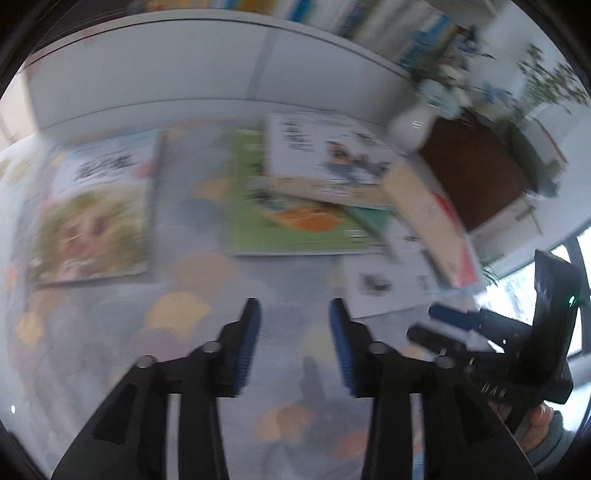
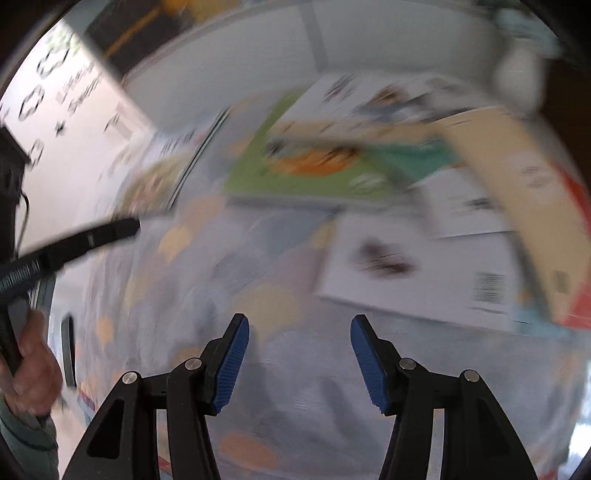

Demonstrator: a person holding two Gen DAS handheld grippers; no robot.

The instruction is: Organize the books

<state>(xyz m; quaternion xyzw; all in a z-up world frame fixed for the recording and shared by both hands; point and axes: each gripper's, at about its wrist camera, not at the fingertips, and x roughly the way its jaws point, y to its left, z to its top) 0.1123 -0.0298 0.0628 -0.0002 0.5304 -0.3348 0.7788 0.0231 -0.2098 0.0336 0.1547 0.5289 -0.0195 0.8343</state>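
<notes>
Both views are motion-blurred. Several picture books lie on a patterned tablecloth (image 1: pixel 207 295). A green book (image 1: pixel 288 218) lies in the middle, with a white illustrated book (image 1: pixel 317 147) overlapping its far edge. A book with a green and brown cover (image 1: pixel 92 210) lies alone at the left. A white book with a barcode (image 2: pixel 417 273) and a beige and red book (image 2: pixel 532 206) lie at the right. My left gripper (image 1: pixel 295 317) is open and empty above the cloth, short of the green book (image 2: pixel 314 170). My right gripper (image 2: pixel 299 332) is open and empty, near the white book's near edge.
A white low shelf or wall (image 1: pixel 184 74) runs behind the books, with upright books (image 1: pixel 369 22) on it. A white vase with flowers (image 1: pixel 417 122) and a dark brown box (image 1: pixel 476 162) stand at the far right. The right gripper (image 1: pixel 458 332) shows in the left view.
</notes>
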